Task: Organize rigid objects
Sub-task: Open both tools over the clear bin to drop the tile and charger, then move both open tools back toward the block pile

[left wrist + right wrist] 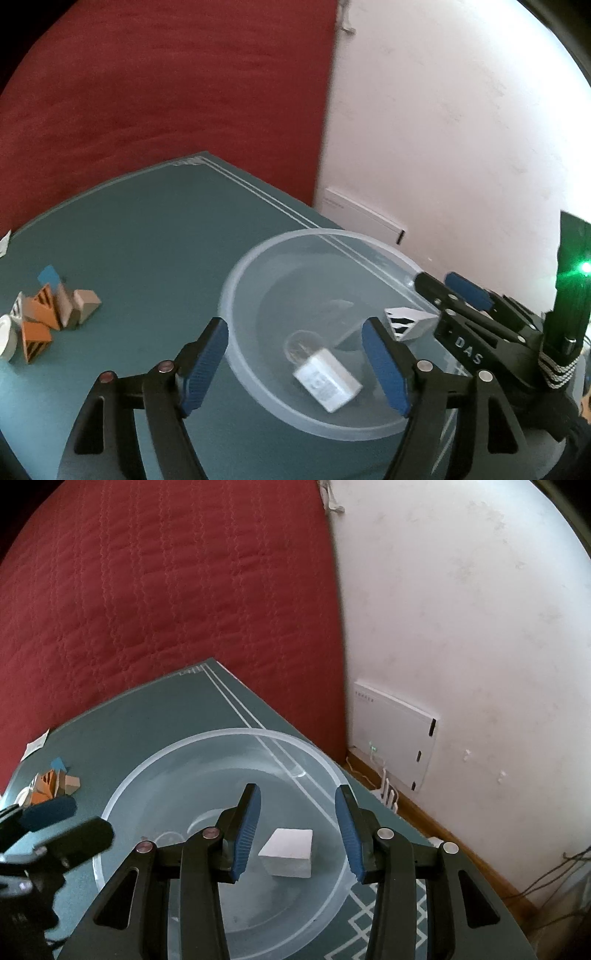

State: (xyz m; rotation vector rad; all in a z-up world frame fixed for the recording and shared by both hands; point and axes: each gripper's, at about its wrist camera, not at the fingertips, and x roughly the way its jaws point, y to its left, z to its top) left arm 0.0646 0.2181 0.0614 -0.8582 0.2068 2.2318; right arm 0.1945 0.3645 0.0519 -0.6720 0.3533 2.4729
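Note:
A clear plastic bowl stands on the teal table. My left gripper is open above its near rim, and a blurred white block lies in the bowl below the gap, touching neither pad. A black-and-white striped wedge lies in the bowl under the tips of my right gripper. In the right wrist view my right gripper is open, and a white-faced block lies on the bowl floor between its fingers, clear of both pads. The left gripper shows at the left.
A pile of orange-striped, tan and blue blocks sits at the table's left, beside a white round object. A red quilt lies past the table's far edge. A white wall with a mounted box is on the right.

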